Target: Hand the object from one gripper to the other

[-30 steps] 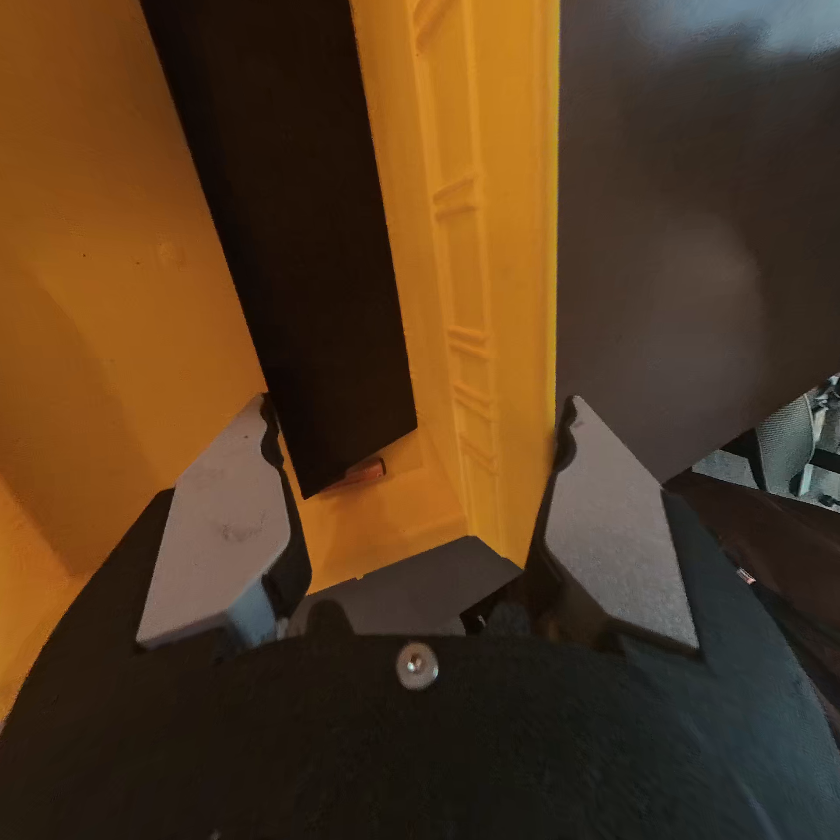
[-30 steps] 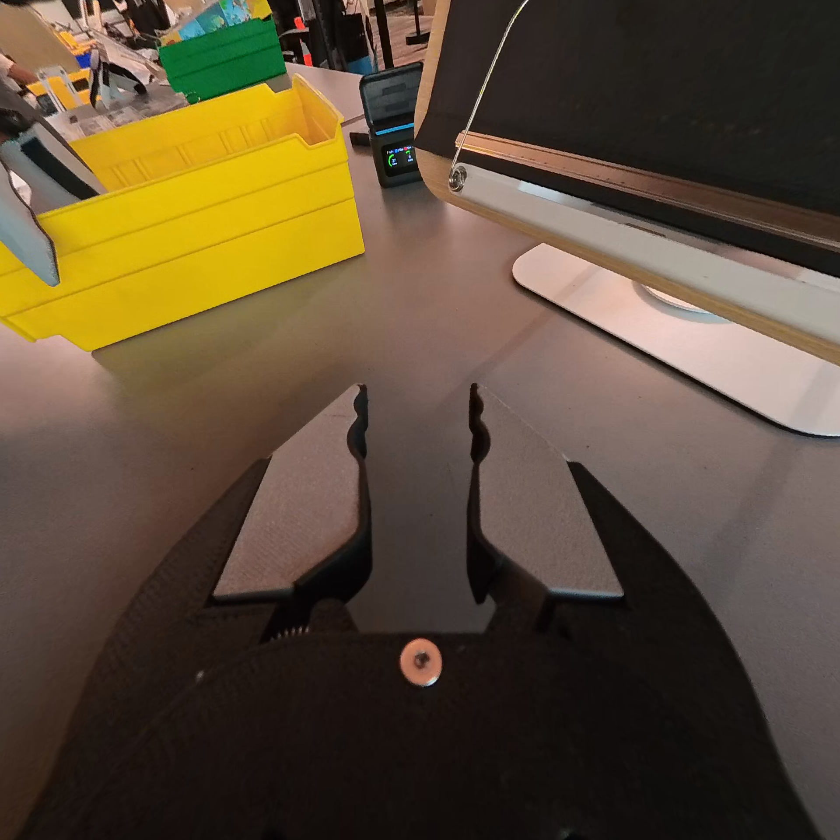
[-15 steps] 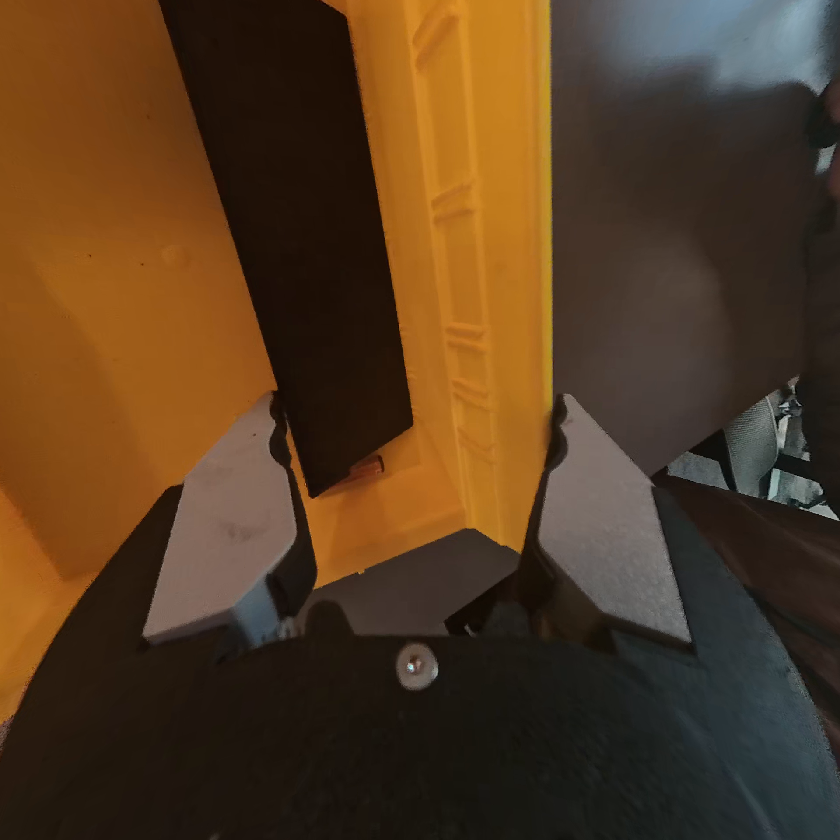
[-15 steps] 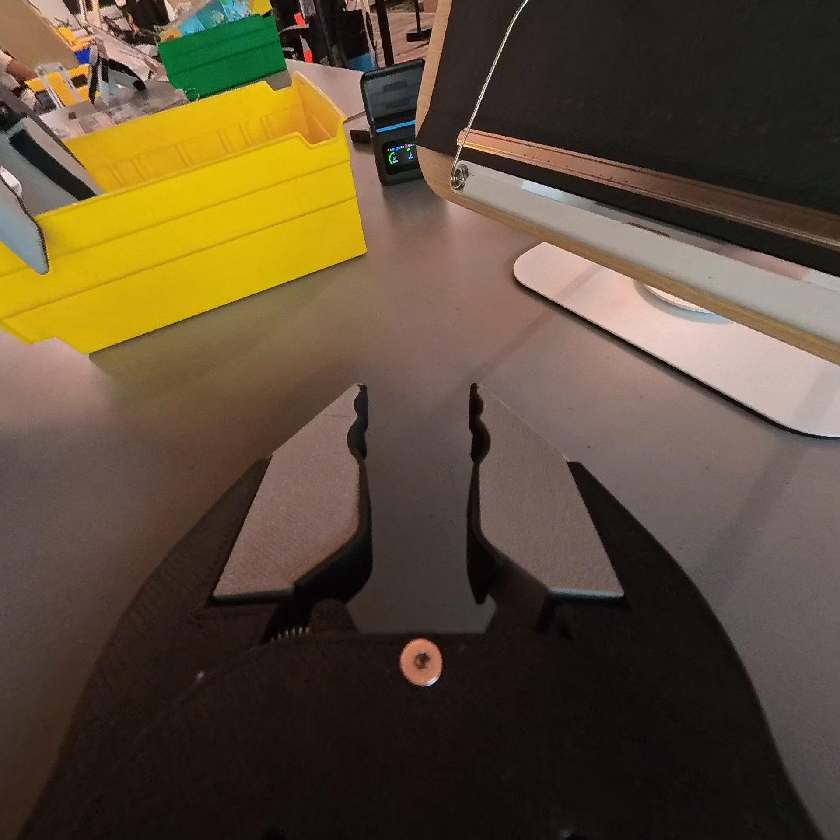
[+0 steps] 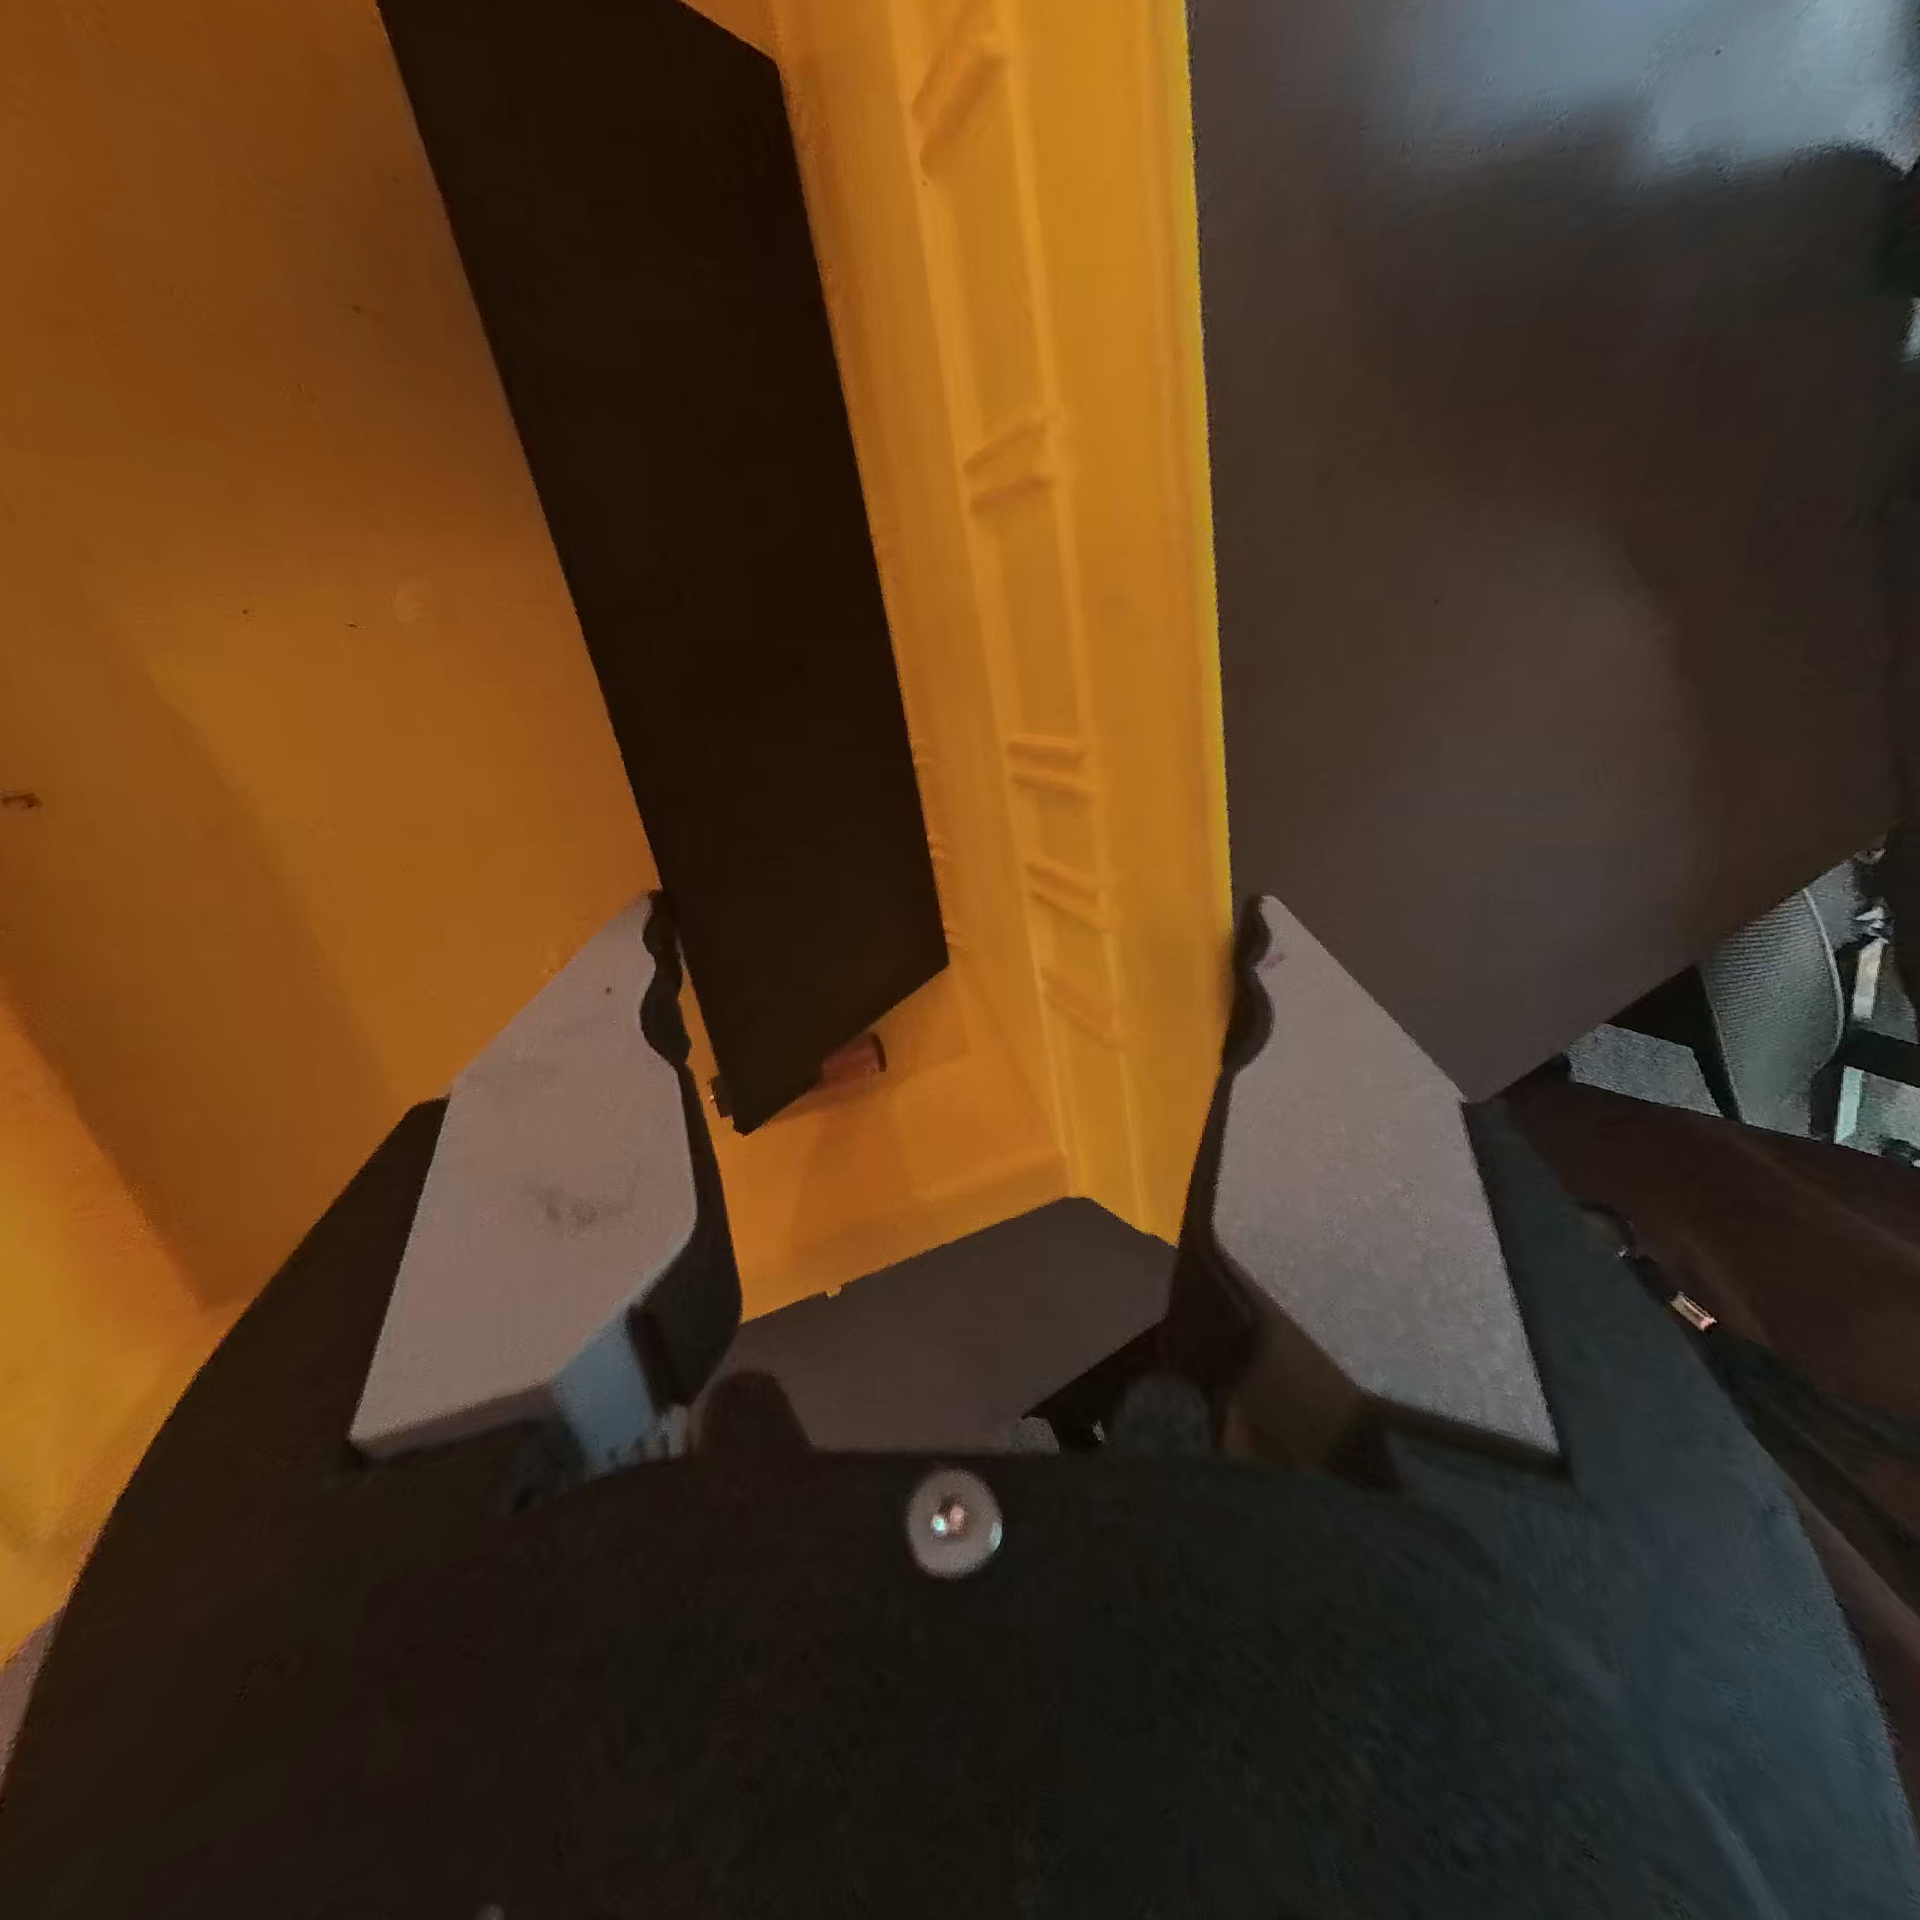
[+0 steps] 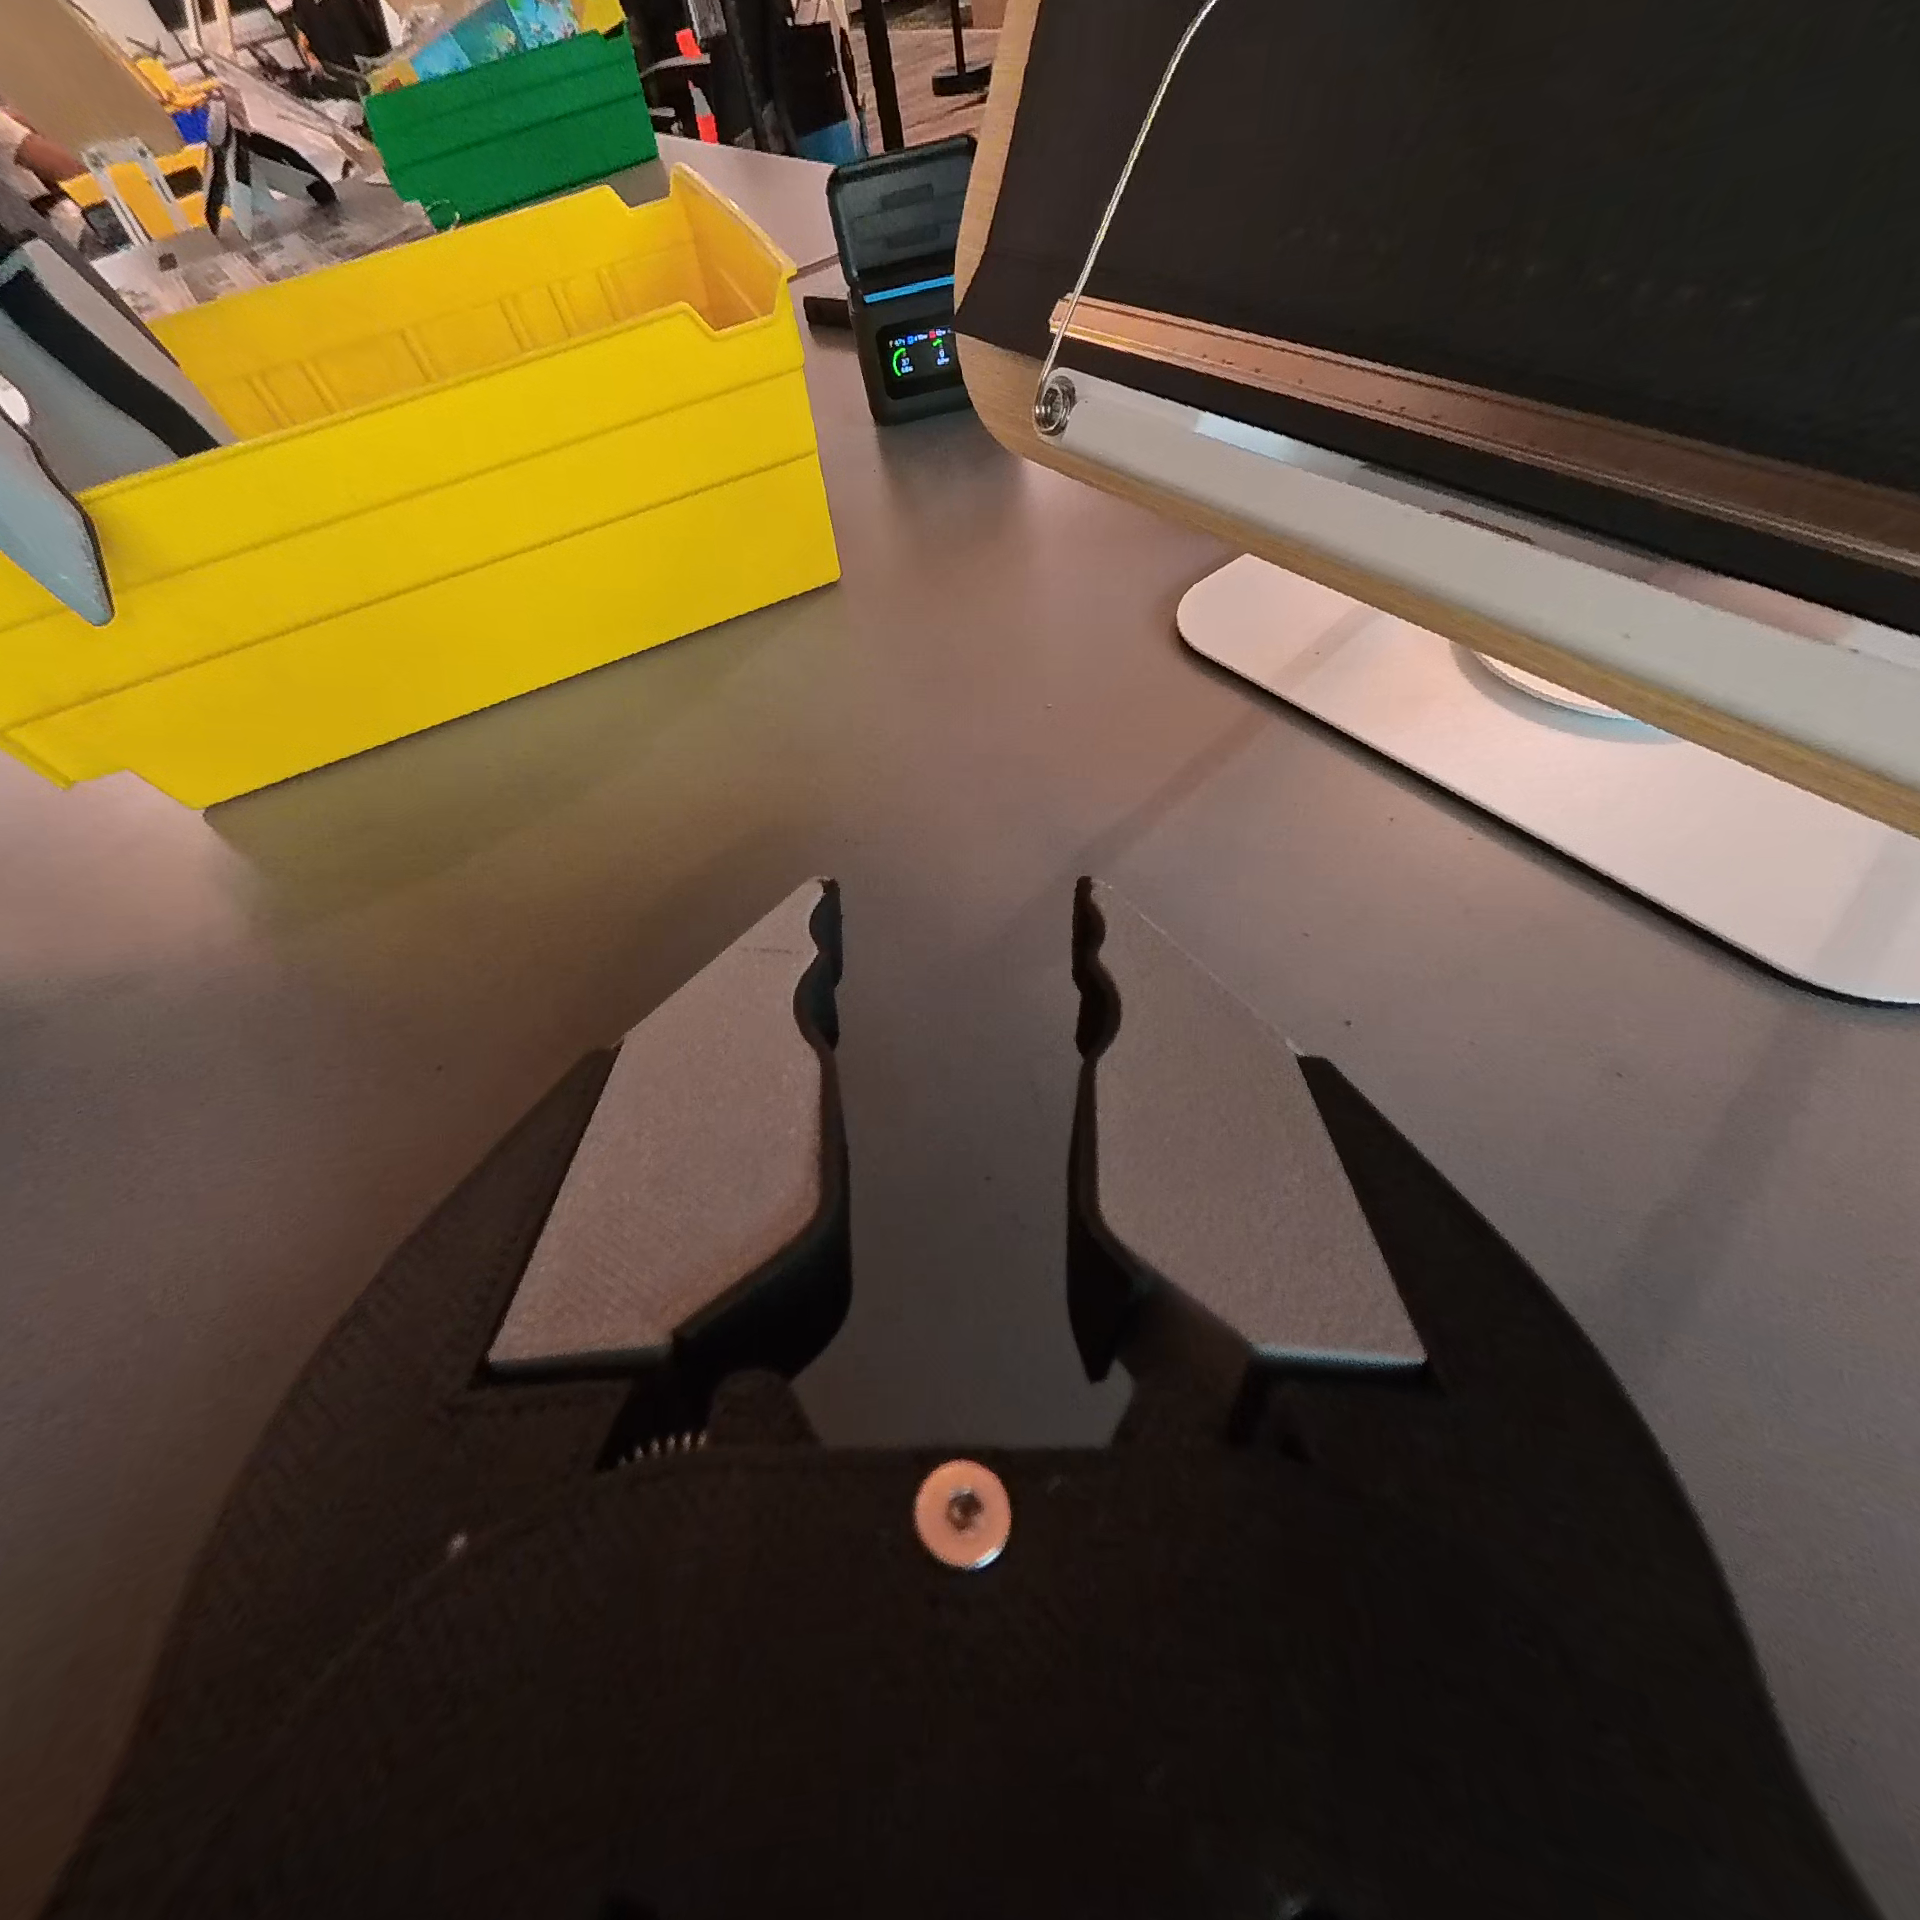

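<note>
A long flat black slab (image 5: 675,540) lies in the yellow bin (image 5: 260,520) along its right wall, with a small copper-coloured piece (image 5: 854,1060) at its near end. My left gripper (image 5: 953,914) is open and empty above the bin's near right corner. Its left finger is inside the bin beside the slab's near end, and its right finger is outside the wall. My right gripper (image 6: 954,894) is partly open and empty, low over the grey table (image 6: 935,727). In the right wrist view the bin (image 6: 468,561) stands at the far left with the left gripper (image 6: 62,488) at its end.
A monitor (image 6: 1455,208) on a pale flat base (image 6: 1558,790) fills the right side. A small black device with a lit screen (image 6: 904,312) stands behind the bin. A green bin (image 6: 509,125) sits farther back. The table edge and a chair (image 5: 1766,997) show at the right of the left wrist view.
My left gripper's jaws have narrowed a little, and its left finger has come closer to the slab's near end. My right gripper has barely moved.
</note>
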The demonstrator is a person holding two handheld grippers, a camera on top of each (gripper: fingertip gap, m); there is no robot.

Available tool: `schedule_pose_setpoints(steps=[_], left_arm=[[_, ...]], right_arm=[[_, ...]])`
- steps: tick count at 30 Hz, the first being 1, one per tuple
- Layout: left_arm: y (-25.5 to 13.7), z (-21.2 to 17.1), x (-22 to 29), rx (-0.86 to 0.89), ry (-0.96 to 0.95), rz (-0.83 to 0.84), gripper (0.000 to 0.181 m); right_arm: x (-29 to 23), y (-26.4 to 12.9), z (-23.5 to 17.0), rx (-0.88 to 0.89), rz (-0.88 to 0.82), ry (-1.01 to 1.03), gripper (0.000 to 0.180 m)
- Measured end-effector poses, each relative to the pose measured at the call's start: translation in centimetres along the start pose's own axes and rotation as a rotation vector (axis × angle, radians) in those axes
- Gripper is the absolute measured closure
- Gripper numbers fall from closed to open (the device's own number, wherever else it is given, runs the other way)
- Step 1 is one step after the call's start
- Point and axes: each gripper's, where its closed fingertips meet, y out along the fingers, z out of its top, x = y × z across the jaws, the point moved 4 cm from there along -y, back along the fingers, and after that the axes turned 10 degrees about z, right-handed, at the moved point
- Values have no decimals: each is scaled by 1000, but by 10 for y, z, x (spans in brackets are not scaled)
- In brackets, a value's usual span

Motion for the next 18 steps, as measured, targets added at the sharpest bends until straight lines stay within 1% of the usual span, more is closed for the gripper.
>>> schedule_pose_setpoints(steps=[6, 15, 16, 18], left_arm=[[-2, 0, 1, -4, 18, 7, 82], [-5, -1, 2, 7, 14, -41, 82], [-7, 0, 2, 16, 8, -54, 83], [-13, 3, 2, 48, -17, -102, 94]], right_arm=[[0, 0, 0, 0, -2, -4, 139], [-1, 0, 0, 0, 1, -6, 139], [-1, 1, 0, -1, 1, -7, 139], [-1, 1, 0, -2, 0, -8, 139]])
